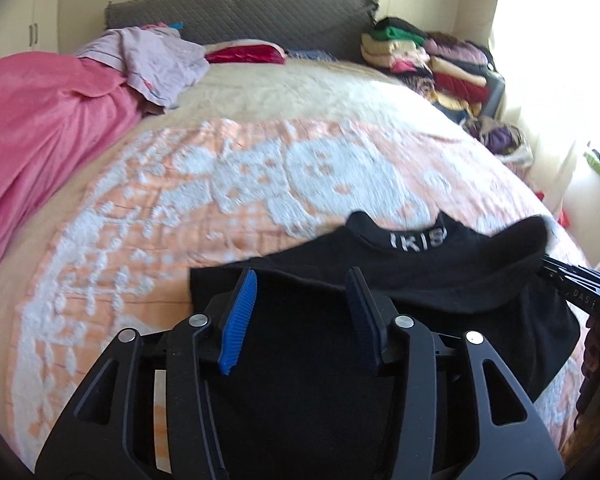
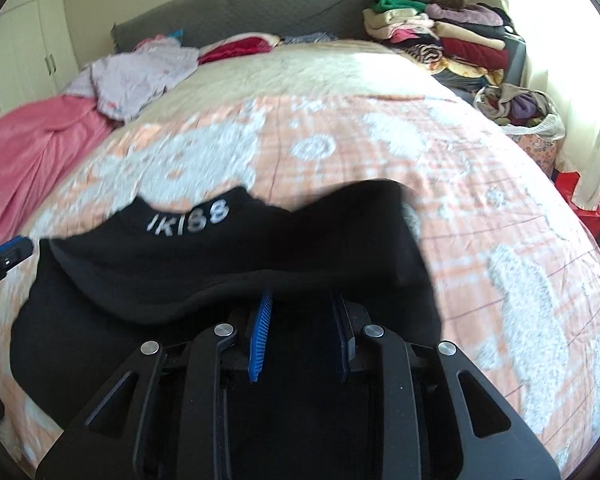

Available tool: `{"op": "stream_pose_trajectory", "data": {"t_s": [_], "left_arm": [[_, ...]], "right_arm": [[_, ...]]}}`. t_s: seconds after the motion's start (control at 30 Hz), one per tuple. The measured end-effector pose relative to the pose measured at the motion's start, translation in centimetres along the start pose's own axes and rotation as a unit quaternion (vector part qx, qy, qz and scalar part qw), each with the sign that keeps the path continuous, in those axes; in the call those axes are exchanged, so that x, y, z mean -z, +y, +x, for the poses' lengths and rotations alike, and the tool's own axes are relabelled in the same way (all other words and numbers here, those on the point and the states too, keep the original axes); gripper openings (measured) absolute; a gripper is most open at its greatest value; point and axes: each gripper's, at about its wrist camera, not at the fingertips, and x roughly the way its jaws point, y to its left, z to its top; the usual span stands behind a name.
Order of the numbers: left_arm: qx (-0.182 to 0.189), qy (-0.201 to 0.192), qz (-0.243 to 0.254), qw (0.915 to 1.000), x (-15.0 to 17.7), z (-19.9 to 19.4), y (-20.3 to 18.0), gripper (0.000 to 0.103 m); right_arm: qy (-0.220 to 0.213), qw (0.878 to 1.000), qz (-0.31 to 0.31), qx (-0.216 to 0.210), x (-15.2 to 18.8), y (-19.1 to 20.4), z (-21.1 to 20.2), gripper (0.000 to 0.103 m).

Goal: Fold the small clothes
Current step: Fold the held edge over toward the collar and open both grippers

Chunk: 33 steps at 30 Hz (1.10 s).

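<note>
Black garment (image 1: 440, 276), knit and folded over with a lettered neckband at 12 o'clock, is spread on the nubby peach bedspread (image 1: 228, 184). It is pinched by the right gripper (image 2: 302, 322). The ribbed blue pads (image 1: 240, 316) of the left gripper (image 1: 302, 312) are held apart over the cloth.

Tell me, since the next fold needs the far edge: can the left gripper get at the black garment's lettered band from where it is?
Probably yes. The left gripper stands open over the black garment, and nothing lies between it and the lettered band.

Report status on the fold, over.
Left gripper open over black garment. Right gripper: grip unclear. Garment partly folded on bedspread. Nothing blocking.
</note>
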Motion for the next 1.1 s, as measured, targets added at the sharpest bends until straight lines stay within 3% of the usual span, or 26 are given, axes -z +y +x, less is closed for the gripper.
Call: {"op": "stream_pose_trajectory", "data": {"t_s": [0.2,0.23,0.4,0.53,0.8,0.9,1.1], "left_arm": [[-0.003,0.002,-0.035,0.9994,0.9,-0.5,2.5,0.042],[-0.003,0.006,-0.041,0.9991,1.3,-0.4,3.0,0.042],[-0.006,0.035,-0.066,0.9972,3.0,1.1,4.8,0.042],[0.009,0.049,-0.084,0.9952,3.5,2.0,5.4,0.042],[0.027,0.063,-0.098,0.9928,3.0,3.7,5.7,0.041],[0.022,0.067,-0.097,0.9928,3.0,4.1,5.8,0.03],[0.017,0.06,-0.093,0.9937,3.0,3.8,6.1,0.01]], "right_arm": [[-0.011,1.0,0.026,0.013,0.1,-2.7,-0.9,0.028],[-0.009,0.999,0.029,0.016,0.2,-3.1,-0.9,0.032],[0.001,0.999,0.038,0.027,0.3,-4.8,-0.1,0.034],[0.016,0.999,0.029,0.013,0.0,-4.8,1.1,0.04],[0.031,0.999,0.04,0.0,-0.3,-5.5,3.4,0.04],[0.033,0.998,0.048,-0.01,-0.2,-5.8,3.6,0.038],[0.023,0.998,0.042,-0.029,0.1,-5.5,3.2,0.019]]}}
